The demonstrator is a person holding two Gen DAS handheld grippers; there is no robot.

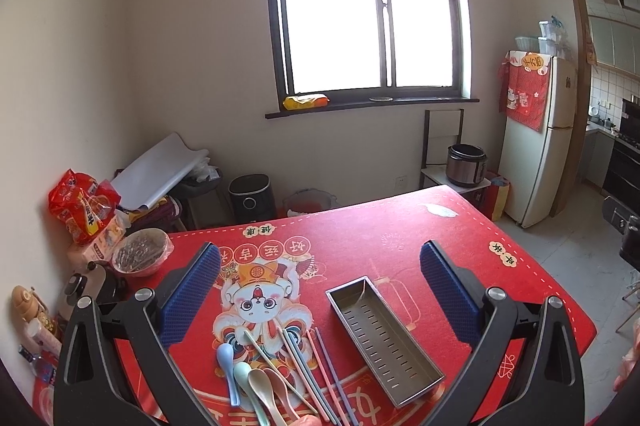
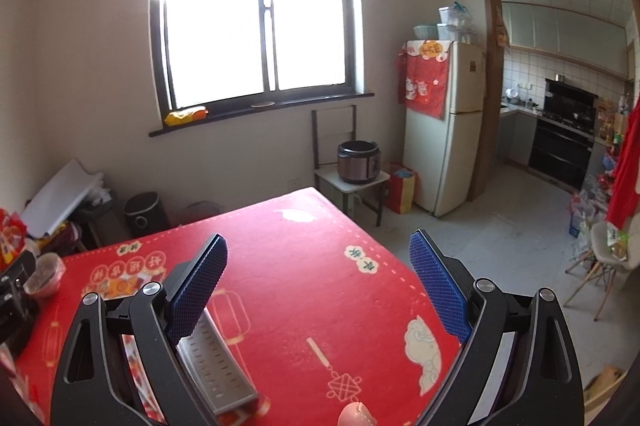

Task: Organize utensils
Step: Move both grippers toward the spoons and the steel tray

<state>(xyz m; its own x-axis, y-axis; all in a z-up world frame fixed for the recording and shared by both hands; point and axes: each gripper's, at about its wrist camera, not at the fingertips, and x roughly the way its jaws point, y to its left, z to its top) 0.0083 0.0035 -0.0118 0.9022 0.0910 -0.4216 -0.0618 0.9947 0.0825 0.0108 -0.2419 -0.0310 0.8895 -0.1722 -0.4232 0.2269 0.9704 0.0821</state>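
Spoons (image 1: 256, 382) and chopsticks (image 1: 320, 374) lie on the red desk (image 1: 380, 226), just left of the metal tray (image 1: 384, 342). Left tool (image 1: 320, 290) and right tool (image 2: 318, 286) hover spread, holding nothing.

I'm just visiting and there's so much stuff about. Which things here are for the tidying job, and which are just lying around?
For the job:
- metal tray, empty
- pastel spoons
- pastel chopsticks
- left gripper and right gripper, fingers spread wide, holding nothing

Just lying about:
- snack bags
- covered bowl
- rice cooker
- fridge
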